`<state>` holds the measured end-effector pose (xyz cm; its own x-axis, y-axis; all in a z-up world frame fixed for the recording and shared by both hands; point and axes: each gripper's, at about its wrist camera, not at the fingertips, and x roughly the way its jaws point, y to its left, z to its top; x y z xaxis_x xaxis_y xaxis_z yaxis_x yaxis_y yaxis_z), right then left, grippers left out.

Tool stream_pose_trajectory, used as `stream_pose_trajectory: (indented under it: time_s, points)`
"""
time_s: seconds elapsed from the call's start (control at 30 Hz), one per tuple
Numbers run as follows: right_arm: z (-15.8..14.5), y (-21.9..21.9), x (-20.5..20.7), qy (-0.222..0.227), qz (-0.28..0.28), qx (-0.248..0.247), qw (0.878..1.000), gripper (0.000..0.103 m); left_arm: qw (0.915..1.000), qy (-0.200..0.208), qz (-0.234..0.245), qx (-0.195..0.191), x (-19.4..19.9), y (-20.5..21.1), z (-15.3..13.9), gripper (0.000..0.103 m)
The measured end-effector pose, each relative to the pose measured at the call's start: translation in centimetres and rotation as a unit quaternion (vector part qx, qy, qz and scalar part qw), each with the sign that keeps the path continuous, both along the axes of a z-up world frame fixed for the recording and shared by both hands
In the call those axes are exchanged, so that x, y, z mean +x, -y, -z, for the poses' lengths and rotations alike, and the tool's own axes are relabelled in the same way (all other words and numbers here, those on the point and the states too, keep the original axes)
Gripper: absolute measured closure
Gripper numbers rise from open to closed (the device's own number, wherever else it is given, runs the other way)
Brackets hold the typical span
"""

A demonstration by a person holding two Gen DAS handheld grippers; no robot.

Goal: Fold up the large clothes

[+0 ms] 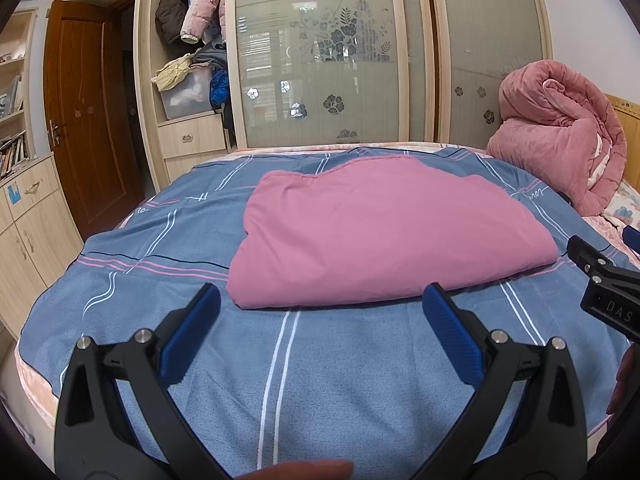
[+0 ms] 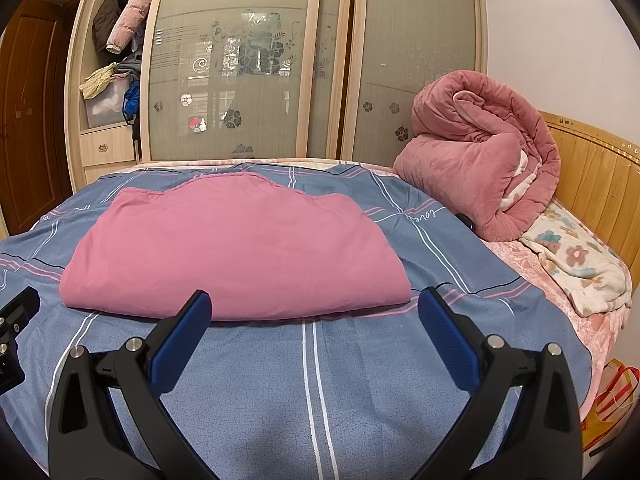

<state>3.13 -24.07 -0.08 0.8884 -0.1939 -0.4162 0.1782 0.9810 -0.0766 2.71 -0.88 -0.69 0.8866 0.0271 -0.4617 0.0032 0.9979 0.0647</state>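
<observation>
Pink cloth (image 1: 384, 232), folded into a thick flat bundle, lies on the middle of the blue striped bedspread (image 1: 320, 380). Far edge of the cloth wavy; near edge a rounded fold.

Left gripper (image 1: 322, 308) hovers above the bedspread on the near side of the cloth, fingers spread wide, nothing between them. Left fingertip sits just beside the cloth's near left corner; the right blue pad (image 1: 448, 328) sits just short of the near fold. Cannot tell whether either tip touches the fabric.

Right gripper (image 2: 316, 312), fingers likewise spread wide and empty, is near the cloth's near right corner. Its left fingertip overlaps the near fold in its own view; contact not clear. In the left wrist view its black body shows at the right edge.

A fingertip (image 1: 308, 470) shows at the bottom edge of the left wrist view.

Far right on the bed: rolled pink quilt (image 2: 476, 152) against a wooden headboard (image 2: 596, 184), with a flowered blanket (image 2: 576, 264) near it. Beyond the bed: wardrobe with frosted sliding doors (image 1: 320, 68); its open left section holds hanging coats (image 1: 200, 4) and a plastic box (image 1: 186, 94). Brown door (image 1: 84, 112) far left.
</observation>
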Motion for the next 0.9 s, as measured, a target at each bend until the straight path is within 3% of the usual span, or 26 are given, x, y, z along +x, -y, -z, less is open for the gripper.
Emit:
stream_pose_trajectory:
  time_s: [0.9]
  points:
    - [0.04, -0.04, 0.04, -0.002, -0.001, -0.001, 1.0, 0.001, 1.0, -0.005, 0.003, 0.005, 0.06, 0.13, 0.32, 0.002]
